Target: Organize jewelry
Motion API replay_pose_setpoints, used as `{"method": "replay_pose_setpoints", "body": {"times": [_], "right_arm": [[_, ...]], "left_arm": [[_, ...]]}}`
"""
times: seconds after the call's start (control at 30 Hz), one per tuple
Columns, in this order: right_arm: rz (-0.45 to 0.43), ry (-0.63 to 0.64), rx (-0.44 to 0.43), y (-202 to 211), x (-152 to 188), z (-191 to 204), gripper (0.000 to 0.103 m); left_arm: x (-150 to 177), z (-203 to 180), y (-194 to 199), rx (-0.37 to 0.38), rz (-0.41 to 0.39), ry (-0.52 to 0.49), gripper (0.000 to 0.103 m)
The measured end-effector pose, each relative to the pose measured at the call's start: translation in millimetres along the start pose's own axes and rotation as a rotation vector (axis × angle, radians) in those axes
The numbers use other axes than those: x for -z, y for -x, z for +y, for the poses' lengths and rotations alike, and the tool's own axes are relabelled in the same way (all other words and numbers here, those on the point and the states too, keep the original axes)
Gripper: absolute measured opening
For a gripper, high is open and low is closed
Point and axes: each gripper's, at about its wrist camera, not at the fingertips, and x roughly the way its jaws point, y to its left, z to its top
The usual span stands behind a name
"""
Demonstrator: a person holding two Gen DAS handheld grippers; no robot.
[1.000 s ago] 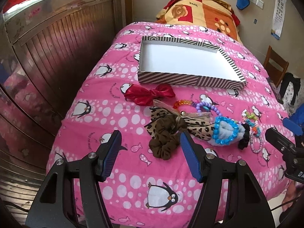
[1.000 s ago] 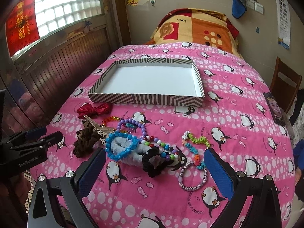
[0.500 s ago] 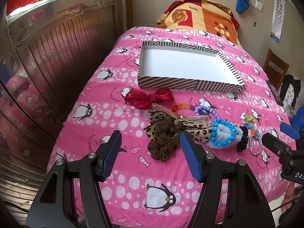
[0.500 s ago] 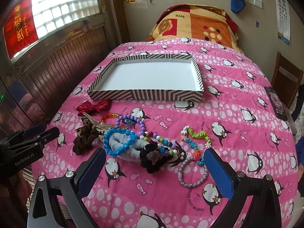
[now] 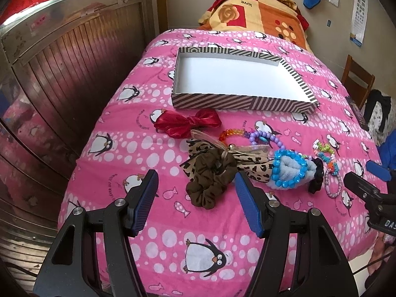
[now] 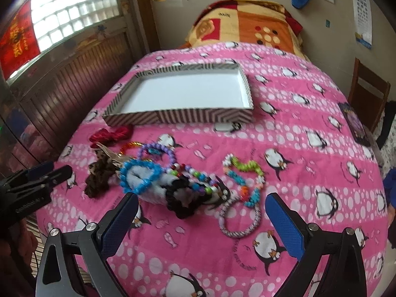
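A striped shallow box (image 5: 242, 102) with a white inside lies open on the pink penguin bedspread; it also shows in the right wrist view (image 6: 178, 117). In front of it lies a pile of jewelry and hair pieces: a red bow (image 5: 186, 123), a brown scrunchie (image 5: 209, 182), a leopard bow (image 5: 257, 167), a blue bead bracelet (image 5: 289, 170) (image 6: 139, 175), a purple bead bracelet (image 6: 158, 152), a black scrunchie (image 6: 184, 198), a colourful bead strand (image 6: 243, 173) and a pink-white ring bracelet (image 6: 238, 220). My left gripper (image 5: 195, 199) is open above the brown scrunchie. My right gripper (image 6: 201, 225) is open wide above the bracelets.
A pillow with an orange and yellow cover (image 5: 257, 12) lies at the head of the bed. A wood-panelled wall (image 5: 61, 74) runs along the left side. A wooden chair (image 5: 357, 79) and a dark phone or booklet (image 6: 354, 123) are at the right edge.
Both grippers have drawn back and risen a little from the pile, so the items look farther off. Both stay open and nothing was picked up.
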Motion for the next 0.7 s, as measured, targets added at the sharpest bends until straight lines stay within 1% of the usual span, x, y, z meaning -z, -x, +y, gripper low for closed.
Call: {"method": "replay_pose_setpoints", "body": {"times": [0.13, 0.17, 0.2, 0.33, 0.43, 0.53, 0.57, 0.6, 0.67, 0.7], "right_arm": [[0.026, -0.051, -0.026, -7, 6, -10, 0.092], [0.033, -0.054, -0.037, -8, 7, -10, 0.089], [0.038, -0.052, -0.045, -9, 7, -9, 0.084], [0.041, -0.027, -0.066, -11, 6, -2, 0.081], [0.054, -0.010, -0.099, -15, 4, 4, 0.076], [0.063, -0.015, -0.132, -21, 1, 6, 0.074], [0.063, -0.016, -0.136, -22, 1, 7, 0.071], [0.064, -0.012, -0.145, -25, -1, 8, 0.063], [0.077, -0.007, -0.156, -32, -2, 9, 0.053], [0.086, -0.016, -0.171, -36, -3, 9, 0.052]], "left_arm": [[-1, -3, -2, 0.021, 0.007, -0.010, 0.064], [-1, -4, -3, 0.029, 0.008, -0.011, 0.064], [-1, -4, -3, 0.037, 0.009, -0.010, 0.064], [-3, -5, -4, 0.069, 0.012, -0.005, 0.064], [-4, -8, -3, 0.072, 0.008, -0.012, 0.064], [-5, -9, -3, 0.070, 0.006, -0.018, 0.064], [-5, -9, -3, 0.069, 0.009, -0.019, 0.064], [-5, -10, -4, 0.069, 0.013, -0.020, 0.064], [-4, -10, -7, 0.068, 0.025, -0.022, 0.064], [-4, -10, -8, 0.065, 0.030, -0.023, 0.064]]}}
